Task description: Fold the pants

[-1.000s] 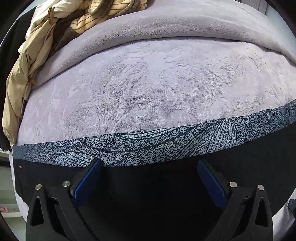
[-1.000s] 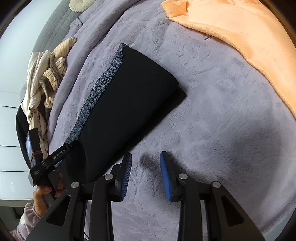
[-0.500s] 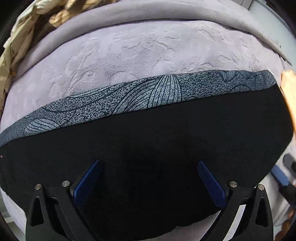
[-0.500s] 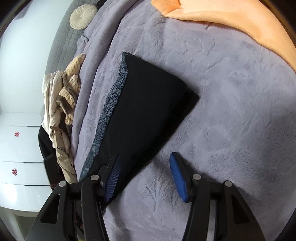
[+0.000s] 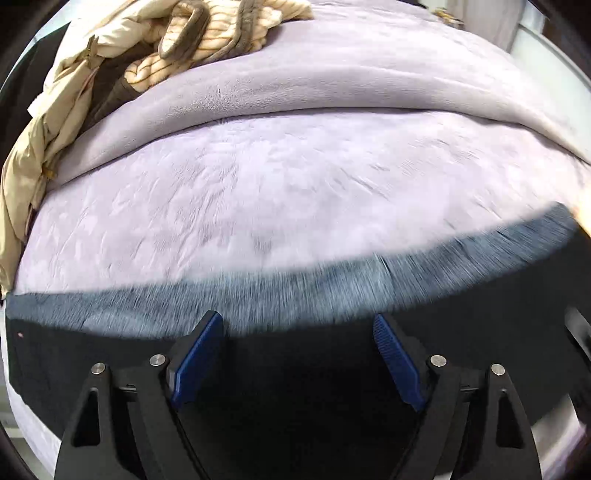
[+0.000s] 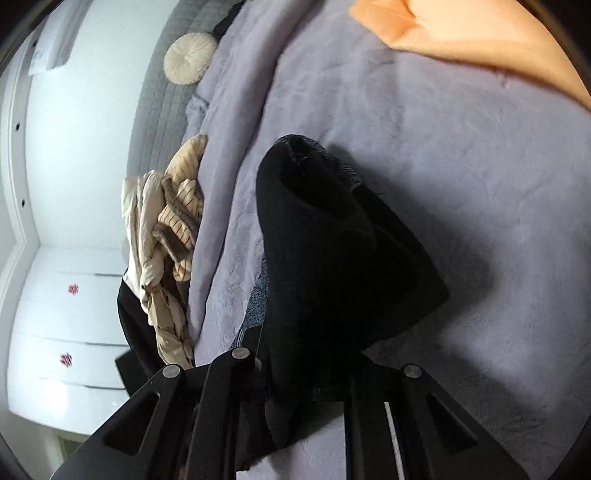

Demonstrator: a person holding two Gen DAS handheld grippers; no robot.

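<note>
The right hand-held gripper (image 6: 314, 384) has its pads buried under a bunched fold of the black pants (image 6: 332, 258), so the fingertips themselves cannot be seen; its jaws have just been closing and are pinched on that cloth, which rises as a hump from the lilac bed cover (image 6: 461, 166). In the left wrist view motion blur smears the patterned grey band (image 5: 332, 280) along the pants' far edge, and its print cannot be made out. The left hand-held gripper (image 5: 295, 354) stands spread over the black cloth, blue pads (image 5: 197, 354) well apart and nothing pressed between them, though its jaws have just been narrowing; whether the fingertips touch the cloth cannot be told. The pants lie on the bed cover, near its left edge as the right wrist view shows it, running off the bottom of both pictures. Beyond the grey band the bed cover is bare up to a raised fold. A heap of cream and striped clothes (image 6: 173, 229) sits at the bed cover's left edge, an orange blanket (image 6: 461, 29) at its far corner, and between pants and blanket lies wide open cover.
</note>
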